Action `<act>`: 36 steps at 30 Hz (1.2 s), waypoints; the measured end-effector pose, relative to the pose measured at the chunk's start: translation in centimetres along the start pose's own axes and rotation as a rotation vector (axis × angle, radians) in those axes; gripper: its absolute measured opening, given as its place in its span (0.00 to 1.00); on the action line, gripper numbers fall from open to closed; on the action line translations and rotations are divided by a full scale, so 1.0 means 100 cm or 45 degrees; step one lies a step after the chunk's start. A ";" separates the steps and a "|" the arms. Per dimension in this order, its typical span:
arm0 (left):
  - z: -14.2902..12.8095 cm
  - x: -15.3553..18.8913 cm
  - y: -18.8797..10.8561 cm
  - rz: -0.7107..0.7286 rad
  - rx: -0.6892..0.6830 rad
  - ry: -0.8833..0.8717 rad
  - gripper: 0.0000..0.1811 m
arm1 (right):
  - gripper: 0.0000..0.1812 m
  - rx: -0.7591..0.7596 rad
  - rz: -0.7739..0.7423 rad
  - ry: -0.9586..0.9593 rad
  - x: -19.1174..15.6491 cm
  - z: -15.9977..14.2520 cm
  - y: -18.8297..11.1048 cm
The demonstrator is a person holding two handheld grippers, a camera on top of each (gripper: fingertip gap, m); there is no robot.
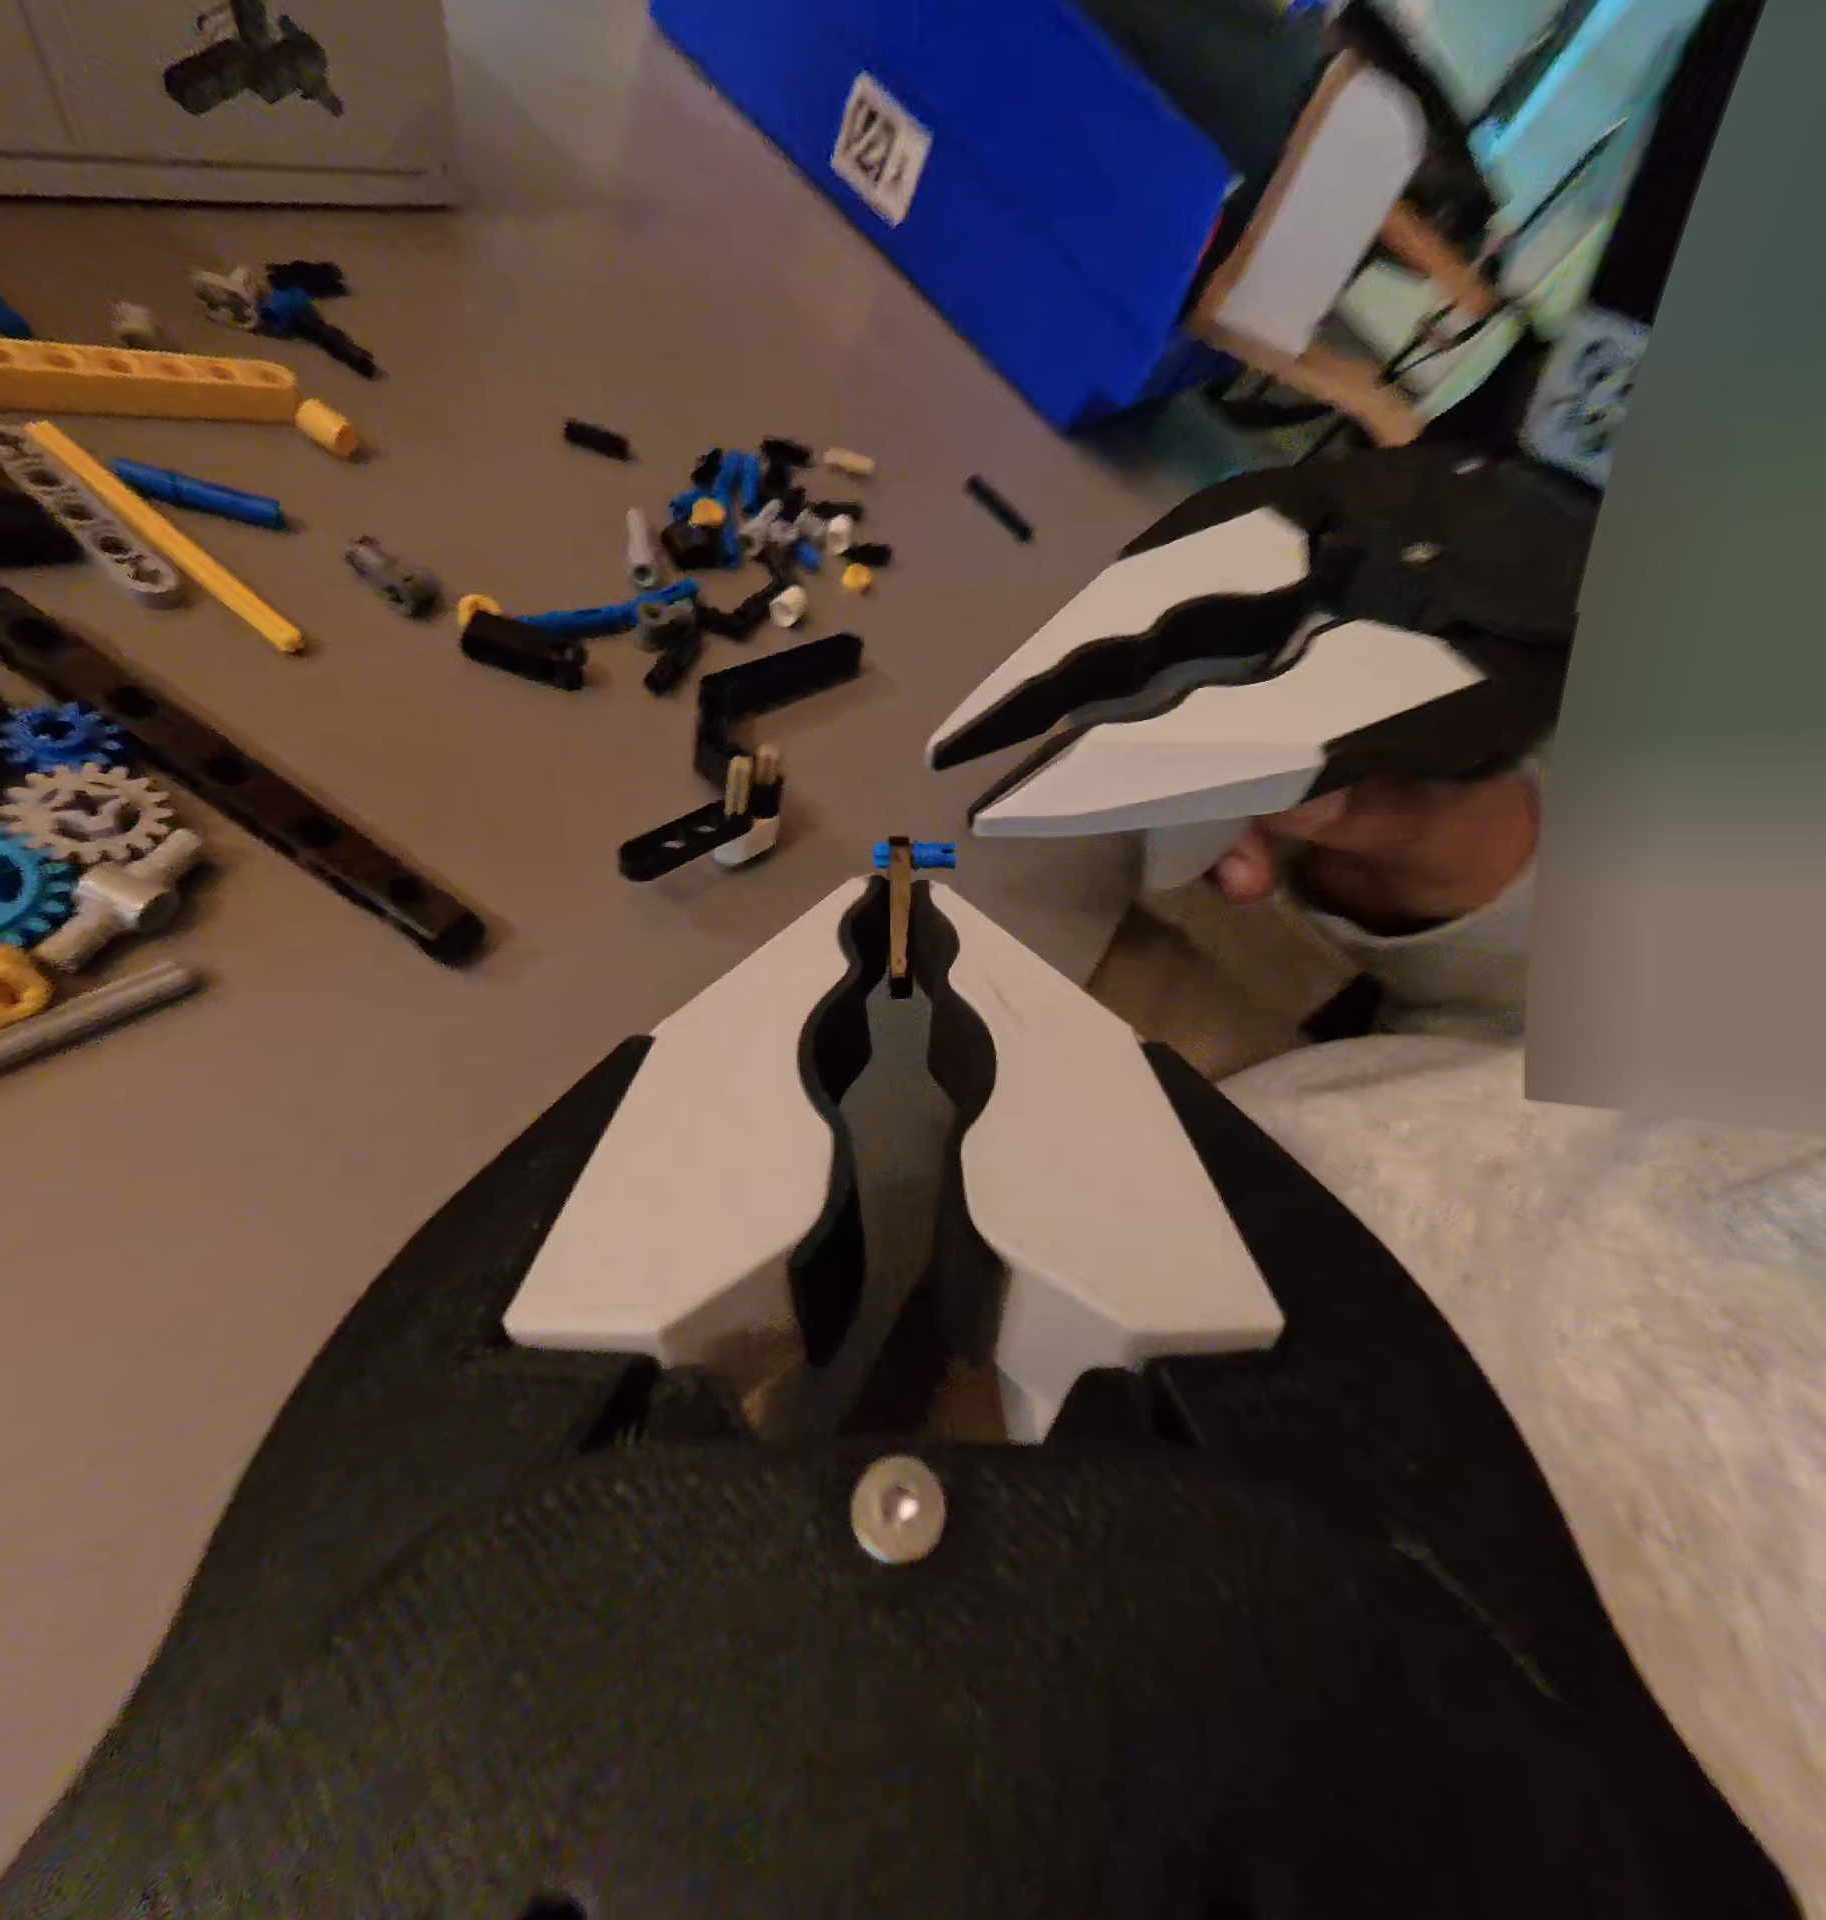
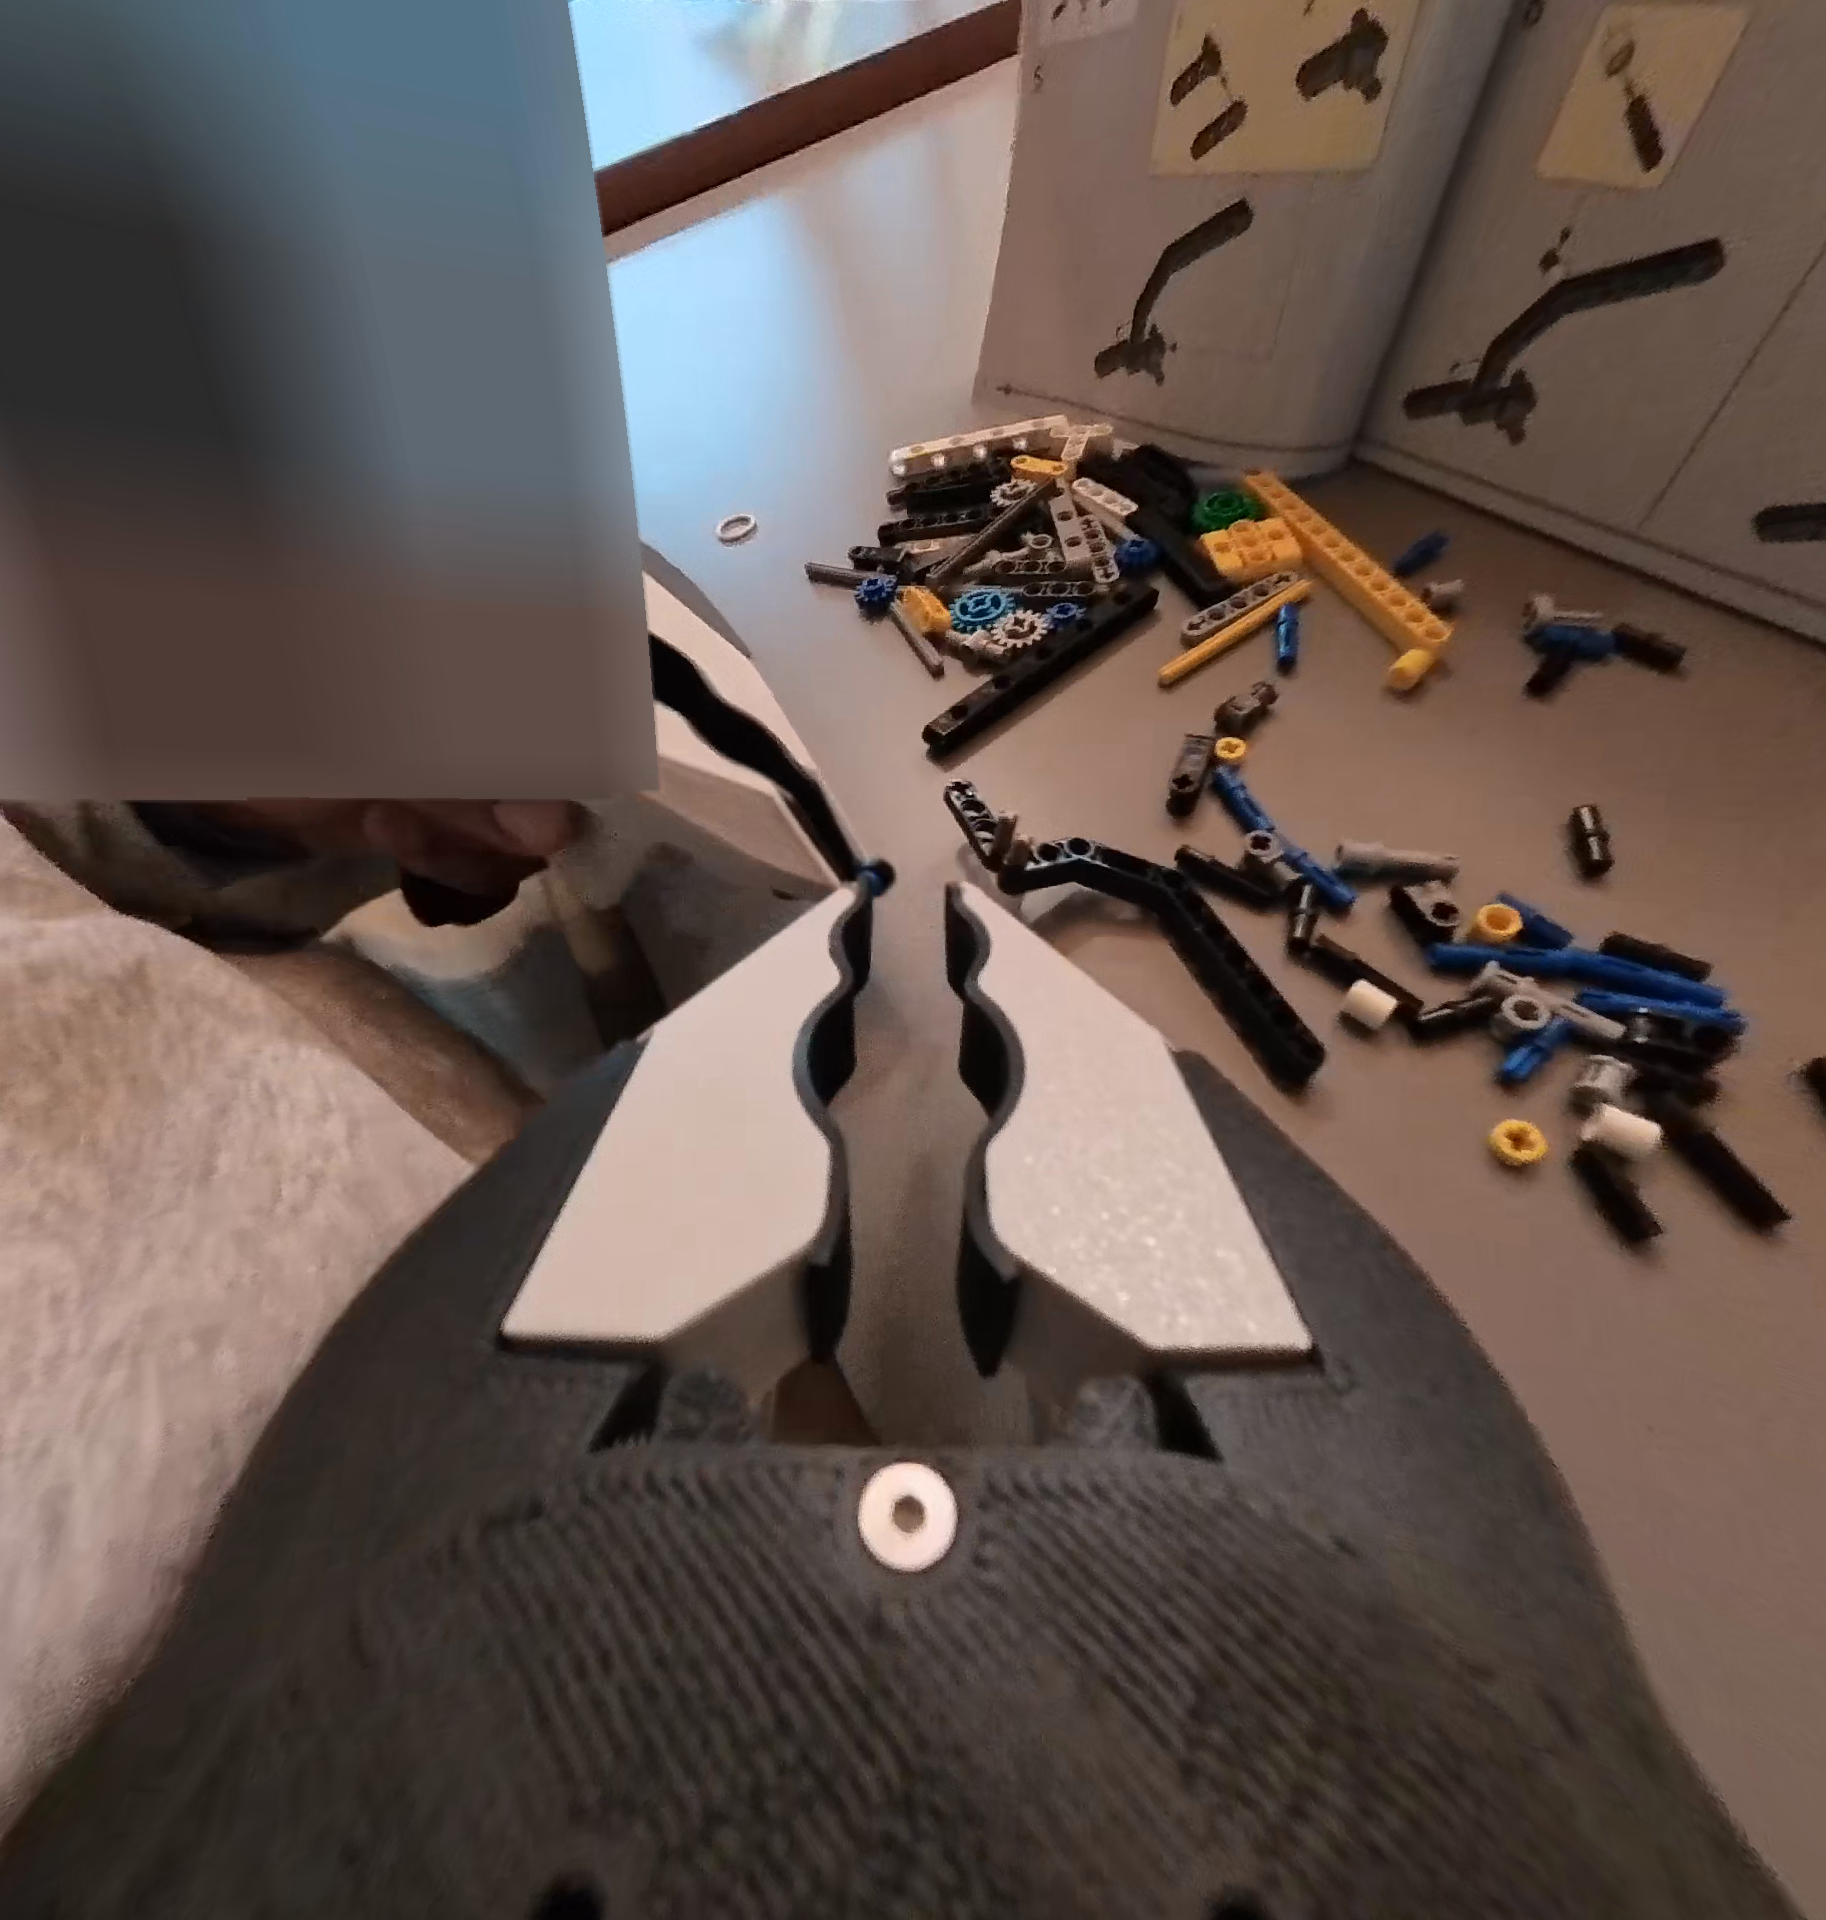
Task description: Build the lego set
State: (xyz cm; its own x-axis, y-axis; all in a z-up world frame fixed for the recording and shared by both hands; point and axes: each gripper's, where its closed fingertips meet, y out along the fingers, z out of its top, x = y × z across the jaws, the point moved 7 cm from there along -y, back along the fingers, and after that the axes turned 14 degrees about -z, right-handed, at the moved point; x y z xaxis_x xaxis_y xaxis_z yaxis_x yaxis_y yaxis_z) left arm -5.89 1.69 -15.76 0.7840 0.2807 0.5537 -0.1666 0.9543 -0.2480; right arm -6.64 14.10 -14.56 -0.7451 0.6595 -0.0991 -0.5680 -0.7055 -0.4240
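Spreading across both views: grey-brown surface (image 2: 1511, 1455), strewn with lego parts. Propped at its far edge: open instruction booklet (image 2: 1408, 208), pages upright behind the parts. Lying at the far side in the left wrist view: blue box (image 1: 992, 187).

Filling the lower half of the left wrist view: left tool (image 1: 901, 883), clenched on a thin tan piece (image 1: 898, 914) standing upright between its tips, with a small blue pin (image 1: 914, 854) crossing the top of that piece. Held up off the surface, near the person's pale sleeve (image 1: 1511, 1351).

Pointing in from the right of that pin, tips just beside it: right tool (image 2: 904, 894), released, nothing between its tips, a clear gap showing in its own view.

Piled near the booklet: heap of beams and gears (image 2: 1044, 582), with a long yellow beam (image 2: 1345, 566) at its right. Nearer: black angled beam (image 2: 1179, 935), then a scatter of blue and black pins (image 2: 1574, 987). Apart at the far left of the heap: small grey ring (image 2: 735, 528).
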 end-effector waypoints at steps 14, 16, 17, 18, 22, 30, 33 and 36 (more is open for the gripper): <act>0.017 0.031 -0.015 -0.413 0.186 0.149 0.00 | 0.13 0.232 0.511 0.186 -0.010 0.020 -0.023; 0.018 0.038 -0.015 -0.435 0.188 0.217 0.00 | 0.10 0.255 0.524 0.150 -0.013 0.022 -0.026; 0.018 0.040 -0.015 -0.439 0.187 0.245 0.00 | 0.09 0.267 0.534 0.129 -0.014 0.022 -0.027; 0.018 0.041 -0.015 -0.434 0.187 0.269 0.00 | 0.07 0.277 0.543 0.114 -0.016 0.023 -0.028; 0.018 0.044 -0.016 -0.434 0.179 0.325 0.01 | 0.06 0.290 0.564 0.090 -0.018 0.023 -0.030; 0.015 0.046 -0.016 -0.404 0.122 0.411 0.00 | 0.06 0.260 0.567 0.049 -0.020 0.021 -0.029; 0.013 0.046 -0.015 -0.393 0.104 0.425 0.00 | 0.06 0.240 0.579 0.060 -0.019 0.019 -0.029; 0.013 0.046 -0.014 -0.390 0.098 0.437 0.00 | 0.05 0.230 0.575 0.056 -0.019 0.019 -0.028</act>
State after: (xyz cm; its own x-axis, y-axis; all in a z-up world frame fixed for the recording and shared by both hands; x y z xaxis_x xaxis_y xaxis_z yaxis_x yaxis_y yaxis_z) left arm -2.78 1.75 -11.83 0.9543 -0.0530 0.2943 0.0699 0.9964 -0.0473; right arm -4.25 14.34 -11.45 -0.9179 0.2844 -0.2766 -0.2455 -0.9549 -0.1668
